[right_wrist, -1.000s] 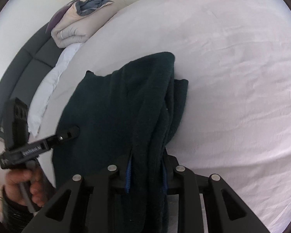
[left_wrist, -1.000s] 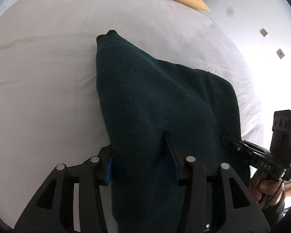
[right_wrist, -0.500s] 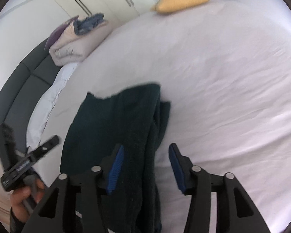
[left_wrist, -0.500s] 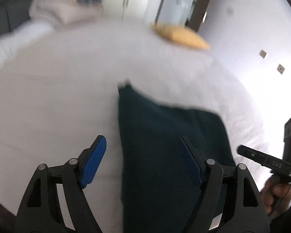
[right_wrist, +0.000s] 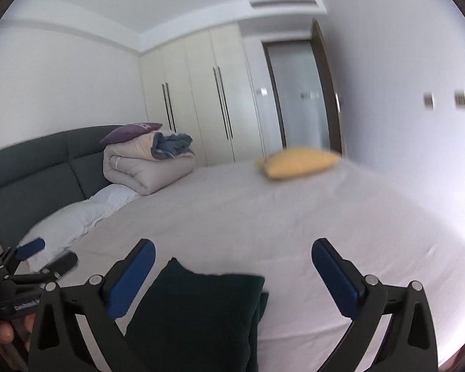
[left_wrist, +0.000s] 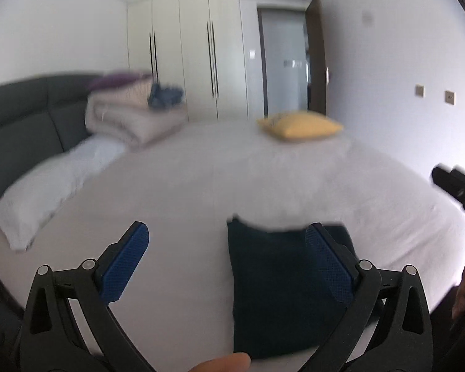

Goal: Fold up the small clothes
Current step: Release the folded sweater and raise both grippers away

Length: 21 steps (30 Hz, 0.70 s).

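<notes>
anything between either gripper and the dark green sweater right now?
Nothing visible. The folded dark green knit sweater lies bare on the white bed sheet, below both. The right gripper and the left gripper, jaws just opened wide, hold nothing.

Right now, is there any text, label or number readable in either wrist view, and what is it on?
None reads cleanly.
White lettering on the left hand-held gripper's body in the right wrist view: too blurred.
Pale marking on the purple cushion atop the folded duvet: too blurred.

Dark knit sweater [right_wrist: 198,313] (fuzzy, matt) on smooth cloth sheet [right_wrist: 294,217]; wardrobe [right_wrist: 207,93] semi-gloss.
</notes>
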Available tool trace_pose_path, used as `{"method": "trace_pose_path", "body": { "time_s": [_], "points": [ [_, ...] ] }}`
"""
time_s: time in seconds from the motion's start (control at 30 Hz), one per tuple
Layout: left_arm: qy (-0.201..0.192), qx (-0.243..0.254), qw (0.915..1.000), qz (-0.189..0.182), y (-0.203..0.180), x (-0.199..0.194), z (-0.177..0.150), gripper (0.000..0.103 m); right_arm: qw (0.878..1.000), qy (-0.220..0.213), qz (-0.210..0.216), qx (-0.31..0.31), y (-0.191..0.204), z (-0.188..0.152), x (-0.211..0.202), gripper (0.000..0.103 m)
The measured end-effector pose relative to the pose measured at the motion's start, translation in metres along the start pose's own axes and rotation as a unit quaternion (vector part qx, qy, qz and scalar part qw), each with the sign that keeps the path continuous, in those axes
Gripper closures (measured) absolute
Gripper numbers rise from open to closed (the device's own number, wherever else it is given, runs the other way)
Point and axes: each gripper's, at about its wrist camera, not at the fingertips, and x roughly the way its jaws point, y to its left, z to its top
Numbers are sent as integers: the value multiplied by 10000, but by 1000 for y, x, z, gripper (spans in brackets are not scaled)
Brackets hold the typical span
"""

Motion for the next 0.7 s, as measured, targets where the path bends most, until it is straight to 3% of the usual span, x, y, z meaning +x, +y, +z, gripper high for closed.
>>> {"method": "trace_pose_path", "body": {
  "time_s": [0.17,0.33,0.4,0.47,0.7],
  "points": [
    [215,-81,9997,19,5,0,-11,0,9996,129,-38,-233,16,10,-7,0],
    [822,-282,9961,-183,4,19,-25,0,9941,954,-488,186,4,2,11,0],
    [1016,-373,9937,-298,4,28,-31,0,9887,1362,-452,440,-2,-6,20,0],
    [1243,-341,9915,-176,0,40,-36,0,9840,1642,-397,559,-1,-17,29,0],
    [1573,-252,9869,-241,-13,66,-57,0,9710,2324,-503,240,12,-47,44,0]
  ]
}}
